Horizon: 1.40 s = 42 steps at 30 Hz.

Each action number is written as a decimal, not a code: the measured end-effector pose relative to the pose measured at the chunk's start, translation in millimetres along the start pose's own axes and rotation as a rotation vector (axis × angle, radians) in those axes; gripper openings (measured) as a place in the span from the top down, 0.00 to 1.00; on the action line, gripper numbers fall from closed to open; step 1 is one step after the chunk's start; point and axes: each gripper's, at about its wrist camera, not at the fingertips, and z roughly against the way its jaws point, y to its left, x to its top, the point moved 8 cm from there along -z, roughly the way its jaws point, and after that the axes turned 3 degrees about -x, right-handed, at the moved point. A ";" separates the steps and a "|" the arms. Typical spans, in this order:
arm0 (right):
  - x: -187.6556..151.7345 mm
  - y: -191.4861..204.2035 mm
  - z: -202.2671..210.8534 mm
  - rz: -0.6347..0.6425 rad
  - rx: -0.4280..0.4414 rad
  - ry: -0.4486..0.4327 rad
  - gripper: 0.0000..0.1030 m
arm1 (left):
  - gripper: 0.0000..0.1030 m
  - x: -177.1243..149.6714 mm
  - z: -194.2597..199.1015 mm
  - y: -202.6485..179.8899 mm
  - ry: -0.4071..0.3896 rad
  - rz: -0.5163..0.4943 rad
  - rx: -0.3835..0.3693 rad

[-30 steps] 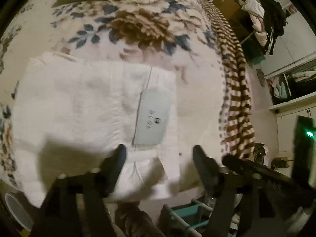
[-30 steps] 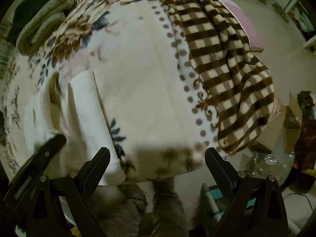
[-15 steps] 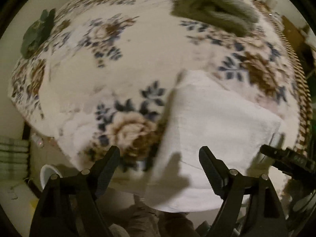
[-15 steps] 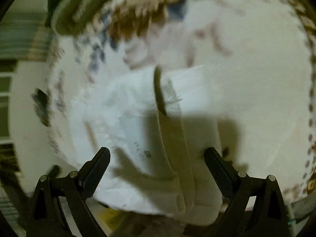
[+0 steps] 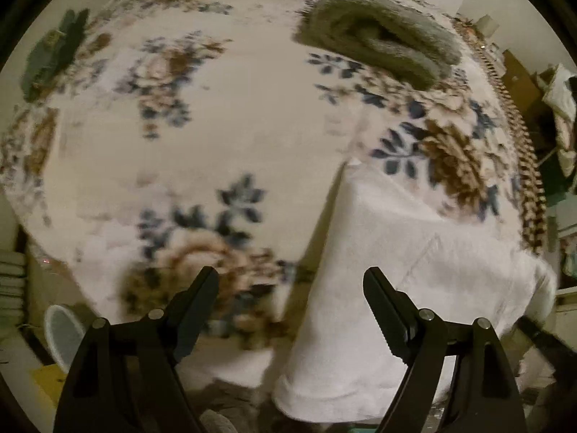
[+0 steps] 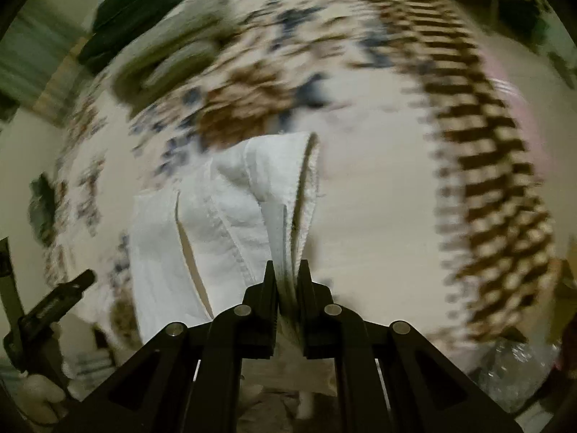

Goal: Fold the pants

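Note:
The white pants [image 5: 404,252] lie folded on the floral blanket [image 5: 223,115] near the bed's front edge. My left gripper [image 5: 290,281] is open and empty, hovering just above the pants' left edge, with its right finger over the cloth. In the right wrist view my right gripper [image 6: 287,274] is shut on the pants [image 6: 230,223], pinching the stacked edge of the cloth between its fingers. The pants' layers fan out to the left of it.
A rolled grey-green towel [image 5: 378,47] lies at the back of the bed. A brown checked blanket [image 6: 487,166] covers the bed's right side. A white bucket [image 5: 63,335] stands on the floor at the lower left. A dark green cloth [image 5: 50,57] lies at the far left.
My right gripper has closed on the edge of the pants; half a second ago it was open above them. My left gripper stays open, with its view nearly unchanged.

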 end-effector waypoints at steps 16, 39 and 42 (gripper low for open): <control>-27.9 -82.6 -58.7 -0.234 -0.022 0.180 0.29 | 0.06 5.0 -80.5 -26.7 0.152 -0.055 -0.070; -106.0 17.2 -91.2 -0.487 0.677 0.143 0.23 | 0.06 -80.5 -79.3 -21.6 0.304 0.067 -0.326; -111.8 5.0 -111.1 -0.443 0.529 0.155 0.23 | 0.06 -86.5 -87.1 -23.1 0.333 0.085 -0.360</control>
